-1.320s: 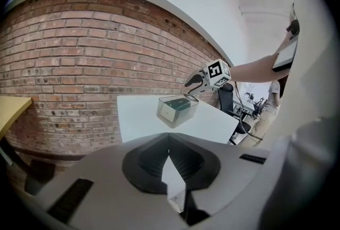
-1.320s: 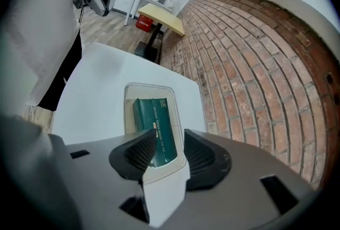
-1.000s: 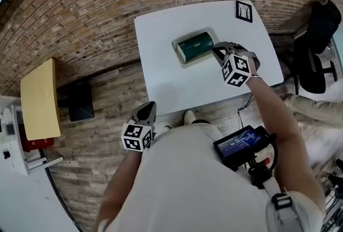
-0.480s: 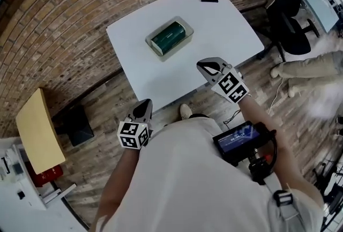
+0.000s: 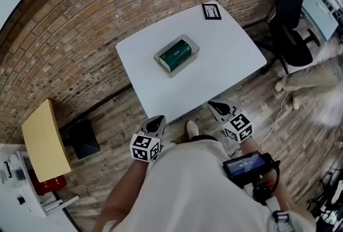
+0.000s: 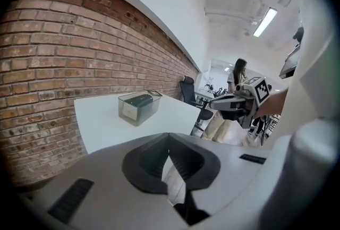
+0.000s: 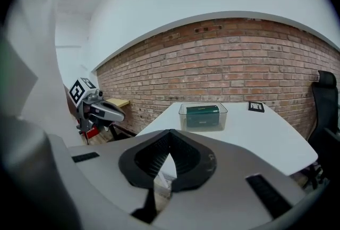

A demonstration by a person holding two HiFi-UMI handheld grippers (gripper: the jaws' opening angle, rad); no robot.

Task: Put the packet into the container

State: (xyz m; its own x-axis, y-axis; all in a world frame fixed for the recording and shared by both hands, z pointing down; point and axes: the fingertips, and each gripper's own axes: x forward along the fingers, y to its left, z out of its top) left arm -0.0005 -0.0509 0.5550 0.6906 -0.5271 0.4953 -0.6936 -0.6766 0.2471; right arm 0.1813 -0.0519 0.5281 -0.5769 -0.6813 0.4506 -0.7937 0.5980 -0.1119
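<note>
A clear plastic container [image 5: 177, 55] sits on the white table [image 5: 225, 65] with the dark green packet [image 5: 176, 53] lying inside it. Both grippers are off the table, close to the person's body at its near edge. My left gripper [image 5: 157, 120] is shut and holds nothing. My right gripper [image 5: 215, 106] is also shut and empty, just past the table's near edge. In the left gripper view the container [image 6: 137, 107] stands far ahead of the closed jaws [image 6: 169, 137]. The right gripper view shows the container [image 7: 203, 116] and packet [image 7: 202, 112] beyond its closed jaws [image 7: 170, 134].
A black-and-white marker card [image 5: 211, 11] lies at the table's far right corner. A black office chair [image 5: 292, 27] stands to the right. A yellow-topped table [image 5: 44, 140] and a black box [image 5: 84, 139] stand on the wooden floor at the left. A brick wall runs behind the table.
My right gripper has drawn back from beside the container to the table's near edge, rolling as it went. The left gripper stayed low by the body, shifting slightly.
</note>
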